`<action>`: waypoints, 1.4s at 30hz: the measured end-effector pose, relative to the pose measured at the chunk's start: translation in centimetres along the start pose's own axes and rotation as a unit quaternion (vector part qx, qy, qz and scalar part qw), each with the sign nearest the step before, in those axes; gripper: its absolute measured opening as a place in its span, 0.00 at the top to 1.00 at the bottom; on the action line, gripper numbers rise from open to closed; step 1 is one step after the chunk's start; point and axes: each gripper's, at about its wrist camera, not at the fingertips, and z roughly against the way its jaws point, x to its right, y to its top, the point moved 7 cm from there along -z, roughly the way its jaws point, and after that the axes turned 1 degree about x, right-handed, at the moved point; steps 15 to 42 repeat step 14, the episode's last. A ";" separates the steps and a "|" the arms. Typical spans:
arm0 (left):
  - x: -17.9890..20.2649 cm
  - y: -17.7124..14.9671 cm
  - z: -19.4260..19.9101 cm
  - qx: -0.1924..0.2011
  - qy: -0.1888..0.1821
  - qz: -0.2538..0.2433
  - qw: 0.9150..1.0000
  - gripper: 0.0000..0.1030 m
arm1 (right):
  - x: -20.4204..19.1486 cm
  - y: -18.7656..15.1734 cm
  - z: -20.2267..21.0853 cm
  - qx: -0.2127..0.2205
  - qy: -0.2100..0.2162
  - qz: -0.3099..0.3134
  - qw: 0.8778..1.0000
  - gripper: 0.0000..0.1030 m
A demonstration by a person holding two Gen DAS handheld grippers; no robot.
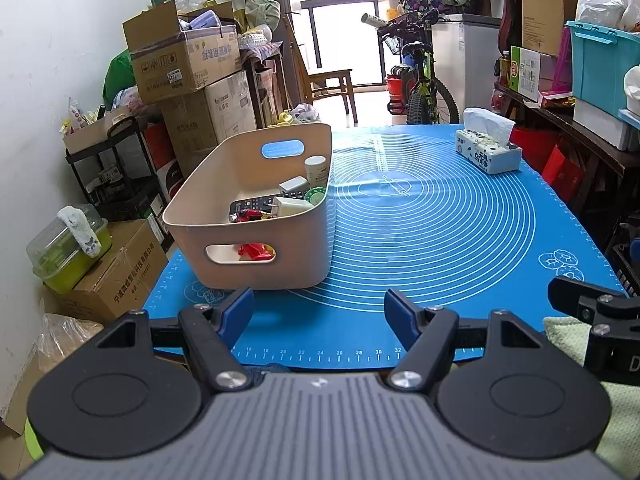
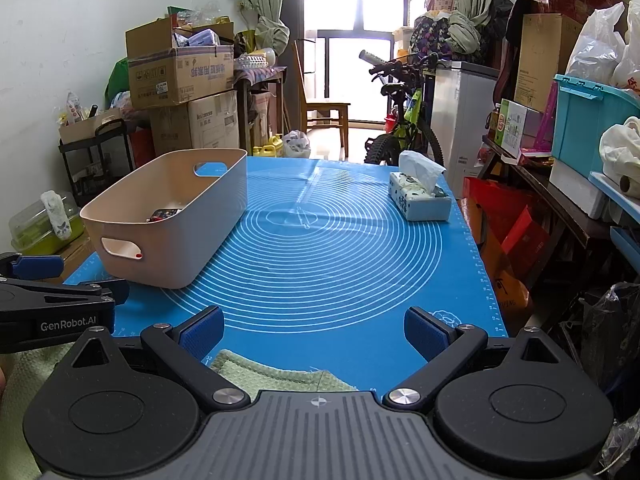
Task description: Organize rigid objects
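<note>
A beige plastic bin [image 1: 224, 196] [image 2: 120, 220] stands on the left part of the blue mat [image 1: 440, 240] [image 2: 340, 248]. Inside it lie a red toy [image 1: 250, 215], a dark remote [image 1: 256, 202], a white adapter [image 1: 292, 205], a white bottle [image 1: 316, 170] and a green-lidded item [image 1: 316, 195]. My left gripper [image 1: 319, 312] is open near the mat's front edge, just short of the bin, nothing between its blue pads. My right gripper [image 2: 314, 334] is open too, over a pale green cloth [image 2: 276, 376] at the front edge. Each gripper shows at the side of the other's view.
A tissue box [image 1: 486, 148] [image 2: 420, 198] sits at the mat's far right. Stacked cardboard boxes [image 1: 180, 60] and a black cart [image 1: 116, 168] stand left of the table. A bicycle [image 1: 420, 80], a chair [image 1: 328, 80] and cluttered shelves [image 2: 560, 152] lie beyond and to the right.
</note>
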 end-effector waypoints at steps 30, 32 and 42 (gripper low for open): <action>0.0 0.0 -0.2 -0.006 -0.004 0.007 1.000 0.28 | -0.1 0.0 -0.1 -0.002 0.000 0.000 1.000 0.06; 0.0 0.0 -0.2 -0.006 -0.004 0.007 1.000 0.28 | -0.1 0.0 -0.1 -0.002 0.000 0.000 1.000 0.06; 0.0 0.0 -0.2 -0.006 -0.004 0.007 1.000 0.28 | -0.1 0.0 -0.1 -0.002 0.000 0.000 1.000 0.06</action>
